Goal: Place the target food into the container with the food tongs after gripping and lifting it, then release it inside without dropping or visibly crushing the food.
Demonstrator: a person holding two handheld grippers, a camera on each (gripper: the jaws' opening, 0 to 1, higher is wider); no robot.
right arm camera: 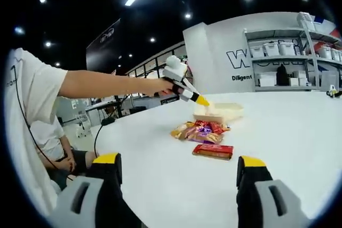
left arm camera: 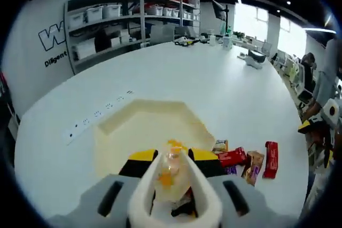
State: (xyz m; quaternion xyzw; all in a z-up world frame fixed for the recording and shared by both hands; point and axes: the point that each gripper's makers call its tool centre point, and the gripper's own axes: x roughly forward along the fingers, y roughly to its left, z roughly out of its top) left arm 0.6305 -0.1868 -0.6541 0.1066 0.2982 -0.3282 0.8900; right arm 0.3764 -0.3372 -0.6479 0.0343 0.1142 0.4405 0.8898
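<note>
White bench [left arm camera: 224, 94] spreads across both views; in the left gripper view the left gripper [left arm camera: 173, 166] rises from the bottom centre, its yellow-tipped fingers [left arm camera: 143, 156] closed narrow on white tongs [left arm camera: 144, 185], and between the tong arms sits a clear packet [left arm camera: 172, 177] with orange pieces inside; the packet hangs over the near edge of a cream tray [left arm camera: 155, 126] at frame centre, and I cannot tell whether it touches the tray floor; no other item is visible on the tray's bare floor; just right of the tray, at lower right, lies a cluster of snacks [left arm camera: 240, 161] in red, brown and purple wrappers, with a red bar [left arm camera: 271, 158] at its right end; a socket strip [left arm camera: 99, 113] lies on the bench at left; shelves [left arm camera: 133, 20] with bins stand at upper left; a person [left arm camera: 320, 89] stands at the right edge.

The right gripper view shows the same from the side: a person's bare arm [right arm camera: 107, 85] reaches from the left, level above the bench, hand wrapped on the left gripper [right arm camera: 200, 100], which tilts down to the right over the tray [right arm camera: 224, 111]; the snacks [right arm camera: 199, 131] lie just in front of the tray, the red bar [right arm camera: 212, 151] nearer the camera and apart from them; the right gripper [right arm camera: 179, 177] shows at the bottom, fingers [right arm camera: 107, 166] wide apart and holding nothing, hovering above bare bench.
</note>
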